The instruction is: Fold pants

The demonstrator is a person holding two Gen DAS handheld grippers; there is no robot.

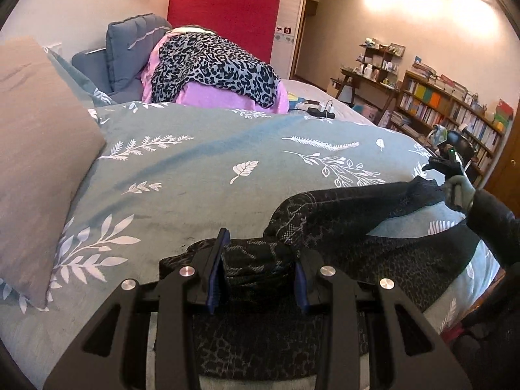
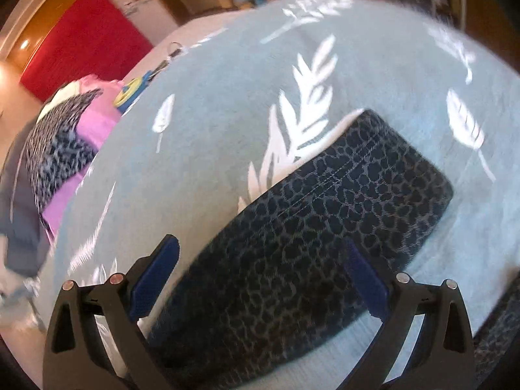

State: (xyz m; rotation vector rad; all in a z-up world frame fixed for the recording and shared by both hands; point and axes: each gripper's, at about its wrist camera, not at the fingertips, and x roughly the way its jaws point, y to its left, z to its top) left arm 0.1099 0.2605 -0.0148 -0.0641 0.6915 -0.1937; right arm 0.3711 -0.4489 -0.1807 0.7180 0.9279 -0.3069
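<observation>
pants (image 1: 341, 214) lie across the teal leaf duvet (image 1: 195, 169) near its front edge. left gripper (image 1: 260, 273) clenched on a bunched bit of them, fabric pinched btw the blue pads. right gripper (image 2: 260, 279) looks spread wide w/ a pant leg running btw the fingers, prob not gripped; view's blurred. grey pillow (image 1: 42, 149) at left.

Cloth on cloth, with matt plastic tools

The pants (image 2: 325, 227) are dark woven cloth with a crackled print; the bed cover (image 1: 201, 169) is soft matt cotton-like cloth; the left tool (image 1: 260, 279) has matt black plastic arms, ribbed blue pads and shiny metal rivets.
</observation>
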